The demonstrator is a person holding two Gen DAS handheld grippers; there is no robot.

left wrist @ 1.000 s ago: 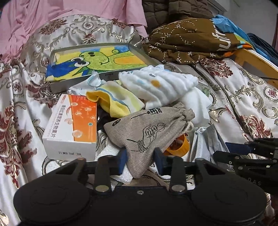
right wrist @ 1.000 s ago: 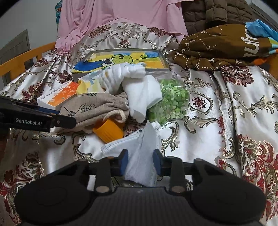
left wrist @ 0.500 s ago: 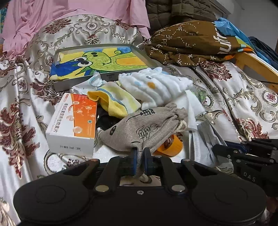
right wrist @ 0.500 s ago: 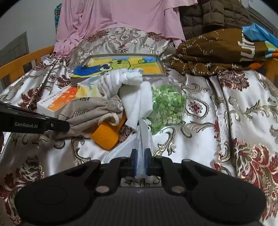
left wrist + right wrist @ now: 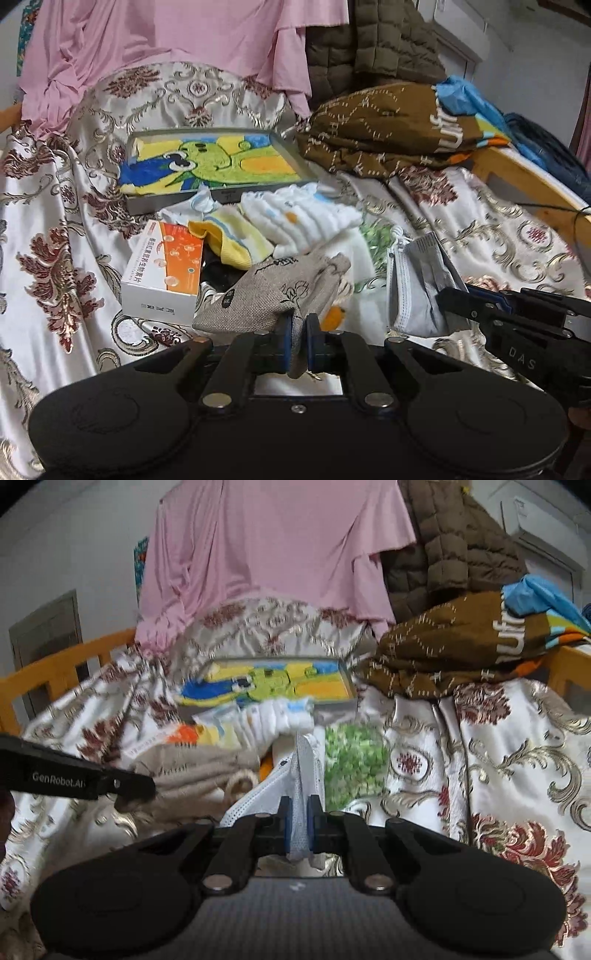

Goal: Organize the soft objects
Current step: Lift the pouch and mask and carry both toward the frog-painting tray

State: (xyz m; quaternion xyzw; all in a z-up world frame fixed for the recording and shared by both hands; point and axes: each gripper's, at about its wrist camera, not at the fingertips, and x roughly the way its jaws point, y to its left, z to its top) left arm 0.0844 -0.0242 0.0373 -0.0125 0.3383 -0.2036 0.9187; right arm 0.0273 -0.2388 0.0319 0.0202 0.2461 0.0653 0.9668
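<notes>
Two hand-held grippers grip soft things above the bed point(image 5: 498, 229); the left hand-held gripper point(image 5: 298, 332) is clamped on a grey linen pouch point(image 5: 273, 295), near the pile's middle; the right hand-held gripper point(image 5: 299, 821) pinches a face mask point(image 5: 304, 771), just right of it.

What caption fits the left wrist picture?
Left tongs pinch a linen pouch over the cluttered bed.

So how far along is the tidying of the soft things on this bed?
Early. Only a cartoon towel lies in the grey tray. In hand: the left gripper pinches the linen pouch, and the right gripper pinches a face mask. Left over: the white cloths and yellow sock, piled beside the medicine box.
</notes>
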